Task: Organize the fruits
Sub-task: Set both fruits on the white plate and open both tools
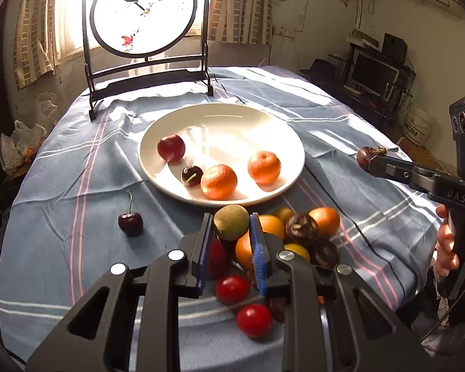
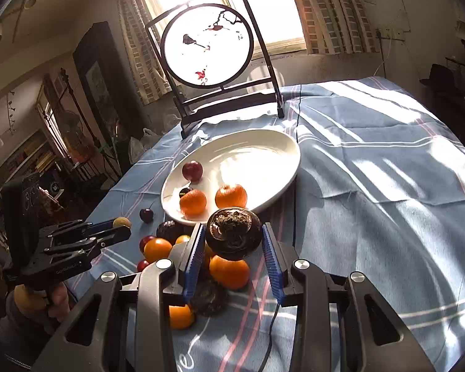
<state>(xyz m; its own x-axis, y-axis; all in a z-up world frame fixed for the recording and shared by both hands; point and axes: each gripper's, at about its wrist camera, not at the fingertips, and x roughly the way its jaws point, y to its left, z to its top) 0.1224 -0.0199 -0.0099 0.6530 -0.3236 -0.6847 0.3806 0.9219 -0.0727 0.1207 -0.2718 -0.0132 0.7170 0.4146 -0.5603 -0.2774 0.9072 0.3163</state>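
While a brown-green fruit [image 1: 231, 221] sits clamped in the left gripper [image 1: 231, 232] above the near fruit pile [image 1: 294, 235], the right gripper [image 2: 234, 241] pinches a dark water chestnut [image 2: 234, 232] just short of the white plate [image 2: 263, 142], right of the pile.

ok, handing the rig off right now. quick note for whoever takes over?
Left gripper: shut on a greenish-brown fruit, held above the pile.
Right gripper: shut on a dark brown fruit, held short of the plate's near rim.
White plate: holds two oranges, a red plum and a dark cherry.
Left to do: place both held fruits, then the loose pile on the cloth near the plate and the lone cherry off to its left.
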